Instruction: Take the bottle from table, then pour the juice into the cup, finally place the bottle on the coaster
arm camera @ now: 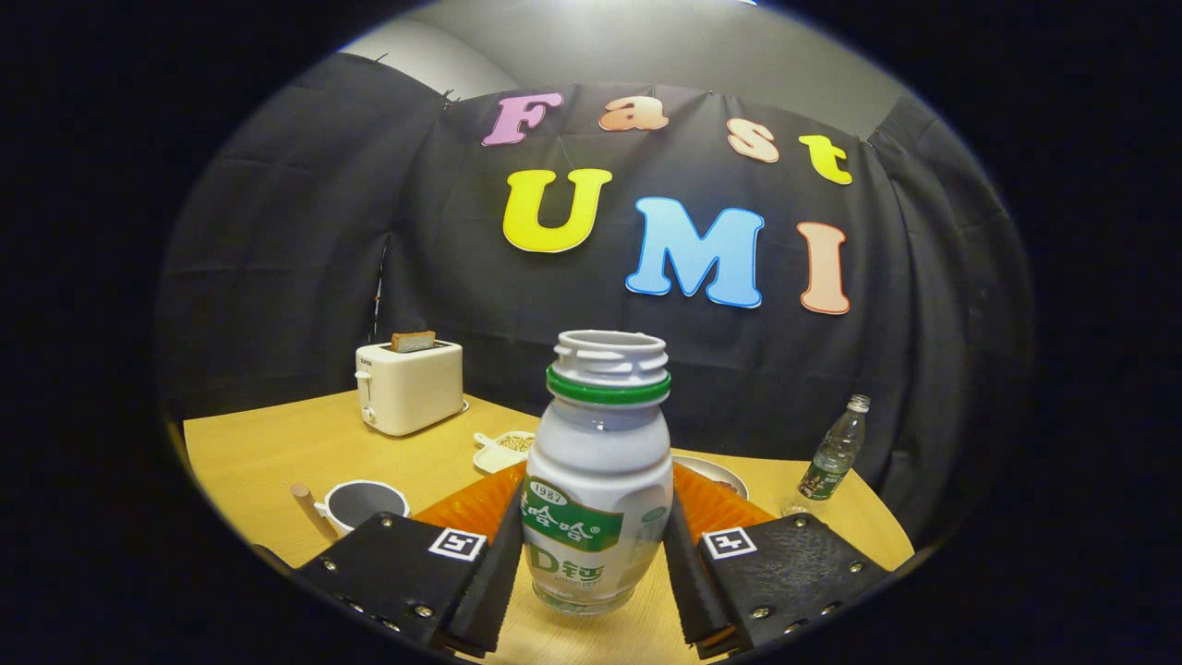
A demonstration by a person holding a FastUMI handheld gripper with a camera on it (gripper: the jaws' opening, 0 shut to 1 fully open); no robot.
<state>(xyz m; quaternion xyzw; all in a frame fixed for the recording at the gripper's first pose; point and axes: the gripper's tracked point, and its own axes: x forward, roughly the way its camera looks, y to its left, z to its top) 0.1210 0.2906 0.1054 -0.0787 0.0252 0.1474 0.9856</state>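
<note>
Upright, the bottle (pixel 598 480) stands between the gripper (pixel 591 563) jaws, both touching.

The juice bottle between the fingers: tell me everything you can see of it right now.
The juice bottle is a squat, rounded white plastic bottle with a green neck ring and a green-and-white label. Its cap is off, showing the threaded mouth. It stands upright, base at the wooden table, between the fingers, which sit close against both its sides. Its contents can't be seen.

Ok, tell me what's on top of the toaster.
A slice of toast sticks up from the white toaster beyond the gripper; its lower part is hidden inside the slot.
</note>
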